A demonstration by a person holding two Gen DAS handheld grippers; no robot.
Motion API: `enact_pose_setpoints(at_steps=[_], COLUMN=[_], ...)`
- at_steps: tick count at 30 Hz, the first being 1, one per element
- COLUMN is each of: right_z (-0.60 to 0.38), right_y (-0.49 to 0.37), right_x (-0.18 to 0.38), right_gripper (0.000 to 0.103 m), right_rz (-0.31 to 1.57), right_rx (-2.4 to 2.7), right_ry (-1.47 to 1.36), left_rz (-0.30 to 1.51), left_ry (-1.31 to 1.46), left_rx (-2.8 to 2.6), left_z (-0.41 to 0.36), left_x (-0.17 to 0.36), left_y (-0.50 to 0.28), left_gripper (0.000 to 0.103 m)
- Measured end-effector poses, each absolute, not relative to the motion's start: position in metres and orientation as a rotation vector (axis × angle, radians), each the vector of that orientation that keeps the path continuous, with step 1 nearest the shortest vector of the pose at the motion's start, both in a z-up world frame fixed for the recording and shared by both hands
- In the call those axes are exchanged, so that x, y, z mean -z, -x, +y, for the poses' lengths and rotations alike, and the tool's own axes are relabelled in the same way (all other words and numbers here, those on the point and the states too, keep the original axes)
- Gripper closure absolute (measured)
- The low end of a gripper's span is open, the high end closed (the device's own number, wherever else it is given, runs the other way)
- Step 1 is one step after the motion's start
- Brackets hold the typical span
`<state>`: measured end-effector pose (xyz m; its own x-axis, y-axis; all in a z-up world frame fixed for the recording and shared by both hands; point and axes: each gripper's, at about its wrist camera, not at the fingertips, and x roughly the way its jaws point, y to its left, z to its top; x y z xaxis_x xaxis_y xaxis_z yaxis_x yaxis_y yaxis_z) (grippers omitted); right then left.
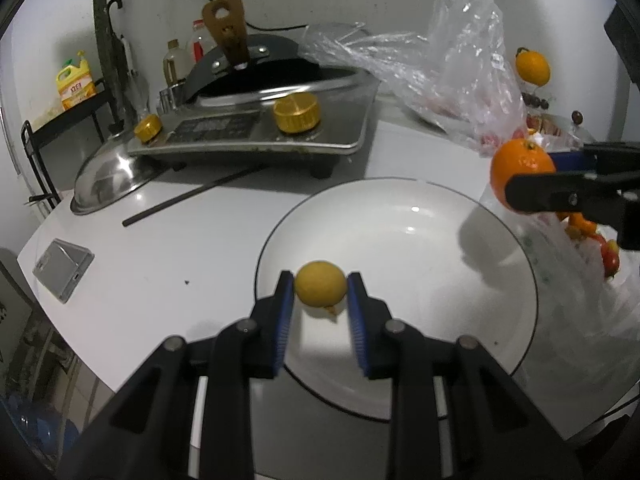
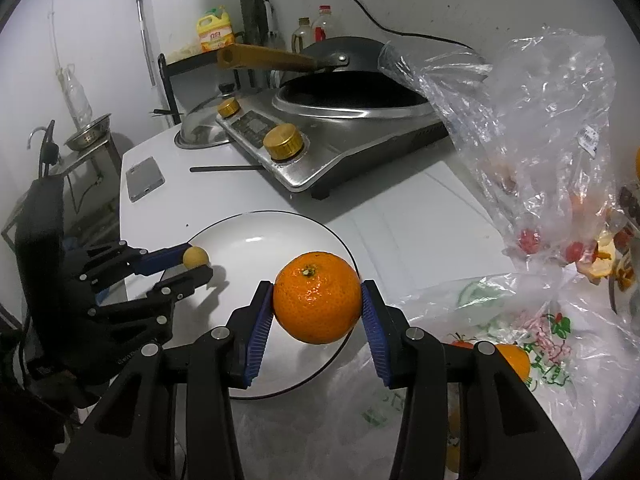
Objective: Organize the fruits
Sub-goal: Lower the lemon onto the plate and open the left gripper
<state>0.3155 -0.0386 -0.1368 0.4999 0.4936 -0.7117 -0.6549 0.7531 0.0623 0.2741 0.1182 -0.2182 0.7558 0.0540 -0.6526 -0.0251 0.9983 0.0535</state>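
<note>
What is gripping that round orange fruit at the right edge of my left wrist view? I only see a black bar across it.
Observer: The right gripper. Its two blue-padded fingers press the round orange fruit from both sides, stem end up.
Operator: Is there anything left of the stove that I miss?
Observer: Yes, a round metal strainer bowl sits on a small stand at the far left, beside a curved tap.

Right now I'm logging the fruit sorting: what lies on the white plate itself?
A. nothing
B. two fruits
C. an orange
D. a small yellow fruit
A: the plate is bare; the orange and yellow fruit are held above it in the grippers.
</note>
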Motion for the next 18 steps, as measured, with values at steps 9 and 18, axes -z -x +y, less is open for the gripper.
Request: enact_pose_setpoints(at_steps=[9, 18], right_z=[-0.035, -0.025], right_y=[-0.318, -0.320], right_x=[0.142, 0.144], right_gripper=[0.057, 0.057], right_rz=[0.792, 0.794], right_rx=[-0.708, -0.714], right_ry=[0.234, 0.245], left_rz=[0.729, 0.721], left_ry=[-0.035, -0.004], left_rx=[-0.047, -0.042], left_z=[0.120, 0.127], left_x=[0.224, 0.222], left_y=[-0.277, -0.277], left_gripper=[0.075, 0.072])
